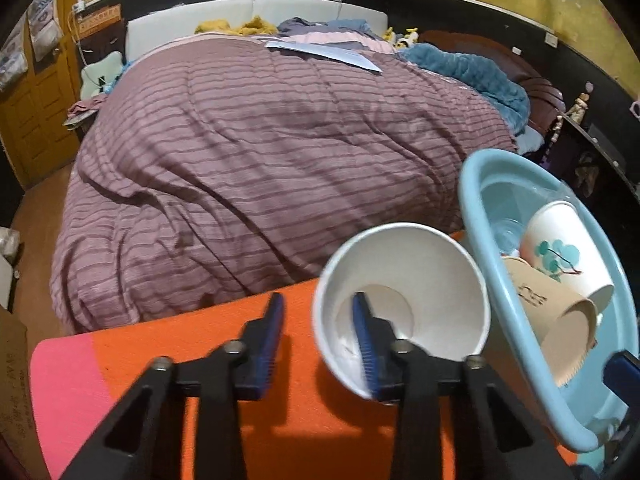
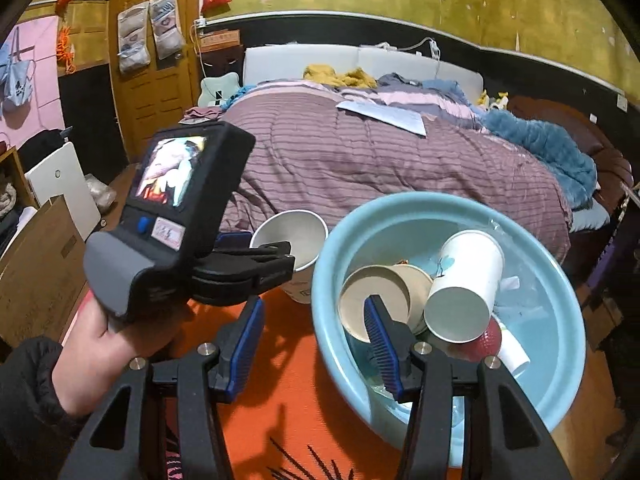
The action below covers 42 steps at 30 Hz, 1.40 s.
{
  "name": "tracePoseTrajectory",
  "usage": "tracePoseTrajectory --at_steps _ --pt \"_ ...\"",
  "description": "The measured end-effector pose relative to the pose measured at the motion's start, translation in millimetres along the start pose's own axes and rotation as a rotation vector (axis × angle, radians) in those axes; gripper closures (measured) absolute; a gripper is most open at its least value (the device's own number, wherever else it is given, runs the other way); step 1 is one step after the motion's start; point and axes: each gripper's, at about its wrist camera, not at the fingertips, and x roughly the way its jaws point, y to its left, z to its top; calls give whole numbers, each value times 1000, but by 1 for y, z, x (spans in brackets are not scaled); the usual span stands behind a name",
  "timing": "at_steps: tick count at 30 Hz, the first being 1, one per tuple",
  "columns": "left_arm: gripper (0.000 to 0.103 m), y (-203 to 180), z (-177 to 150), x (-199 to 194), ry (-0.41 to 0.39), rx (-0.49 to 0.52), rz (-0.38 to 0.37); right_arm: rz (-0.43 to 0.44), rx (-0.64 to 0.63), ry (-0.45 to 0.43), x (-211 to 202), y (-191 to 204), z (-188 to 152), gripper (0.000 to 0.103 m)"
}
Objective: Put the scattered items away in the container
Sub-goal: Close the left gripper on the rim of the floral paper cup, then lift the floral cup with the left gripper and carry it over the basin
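Observation:
A white paper cup (image 1: 404, 300) stands tipped toward me on the orange mat (image 1: 248, 420), just left of the light blue basin (image 1: 472, 208). My left gripper (image 1: 320, 336) is open astride the cup's near wall: the right finger sits inside the cup, and the left one stands outside with a small gap. In the right wrist view the same cup (image 2: 288, 236) sits beside the basin (image 2: 400, 200). My right gripper (image 2: 314, 344) hangs open above the basin's near left rim, holding nothing. In the basin lie a flower-printed white cup (image 2: 468, 284), brown cups (image 2: 376, 300) and a red item (image 2: 490, 340).
A bed with a striped purple quilt (image 2: 360, 168) rises right behind the mat and basin. Flat cardboard (image 2: 36, 264) leans at the left, with a wooden door (image 2: 160, 96) beyond. A person's hand (image 2: 104, 340) in a dark sleeve holds the left gripper. A dark shelf edges the right side.

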Motion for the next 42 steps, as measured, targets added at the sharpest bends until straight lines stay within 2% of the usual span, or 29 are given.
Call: tracePoseTrajectory --at_steps 8,9,17,27,32,34,36,38,42 --pt "89 3 -3 -4 -14 0 -1 -6 17 0 5 2 1 48" --pt "93 3 -4 -5 -17 0 5 -4 20 0 5 3 1 48" --pt "98 1 -1 -22 -50 12 -1 -3 30 1 5 5 1 48" --pt "98 -19 -7 -71 -168 91 8 8 73 -25 -7 1 -7 48" --pt "98 -36 -13 -94 -237 153 44 17 103 -46 -22 -6 -17 48" --pt "98 -44 -14 -101 -254 174 61 -2 103 -61 -30 -8 -22 55" --pt "98 -51 -13 -108 -266 187 87 -12 112 -71 -37 -12 -26 70" --pt "98 -53 -12 -114 -272 186 92 -10 127 -75 -44 -17 -28 71" --pt "98 -56 -11 -137 -304 181 102 -15 157 -89 -61 -30 -31 87"
